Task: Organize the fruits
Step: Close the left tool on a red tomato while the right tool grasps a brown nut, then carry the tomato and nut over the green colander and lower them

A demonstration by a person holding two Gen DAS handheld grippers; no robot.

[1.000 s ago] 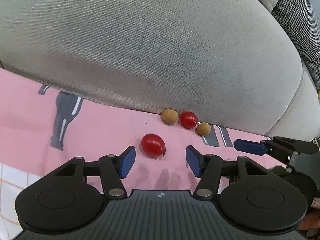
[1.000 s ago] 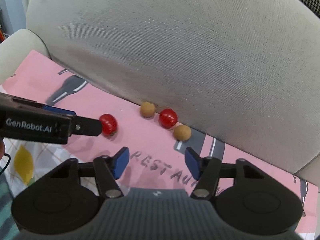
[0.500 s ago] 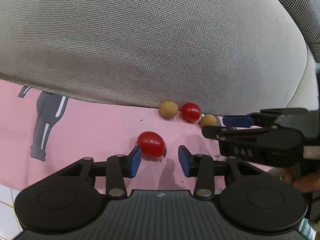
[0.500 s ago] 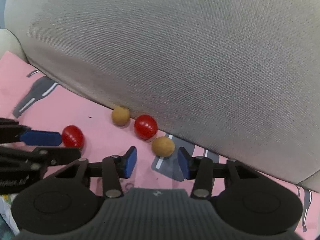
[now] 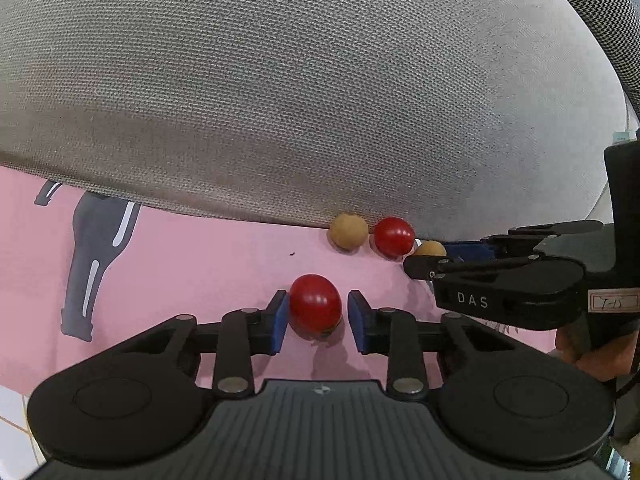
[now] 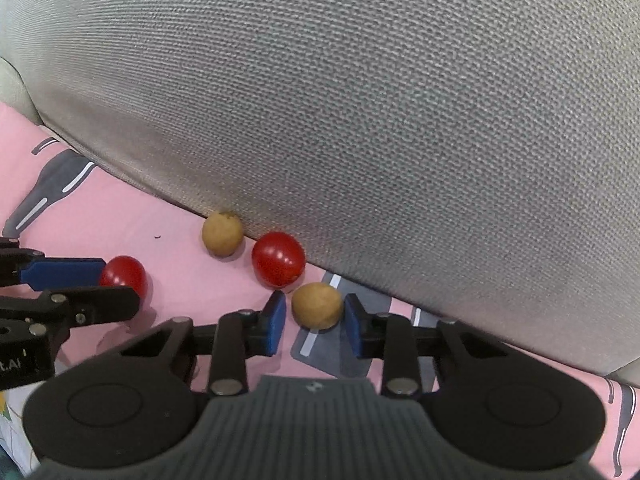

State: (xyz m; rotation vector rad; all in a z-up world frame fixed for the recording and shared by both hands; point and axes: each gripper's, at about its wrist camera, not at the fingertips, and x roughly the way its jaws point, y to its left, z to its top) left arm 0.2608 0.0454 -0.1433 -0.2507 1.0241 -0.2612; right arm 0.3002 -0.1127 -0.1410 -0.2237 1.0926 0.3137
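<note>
A red cherry tomato (image 5: pixel 315 304) lies on the pink mat between the pads of my left gripper (image 5: pixel 315 316); the jaws stand a little wider than it, with a small gap on the right. A tan round fruit (image 6: pixel 317 305) lies between the pads of my right gripper (image 6: pixel 315 318), with narrow gaps on both sides. A second red tomato (image 6: pixel 277 258) and a second tan fruit (image 6: pixel 222 233) rest against the grey cushion. In the left wrist view the right gripper (image 5: pixel 424 260) reaches in from the right around the tan fruit (image 5: pixel 430 249).
A large grey cushion (image 5: pixel 304 92) rises right behind the fruits. The pink mat (image 5: pixel 192 264) carries grey bottle prints. A checked fabric (image 5: pixel 600 4) shows at the upper right. The left gripper (image 6: pixel 92 280) lies at the left in the right wrist view.
Both grippers moved forward and narrowed. The left one now brackets the red tomato, the right one brackets the tan fruit. The fruits have not moved.
</note>
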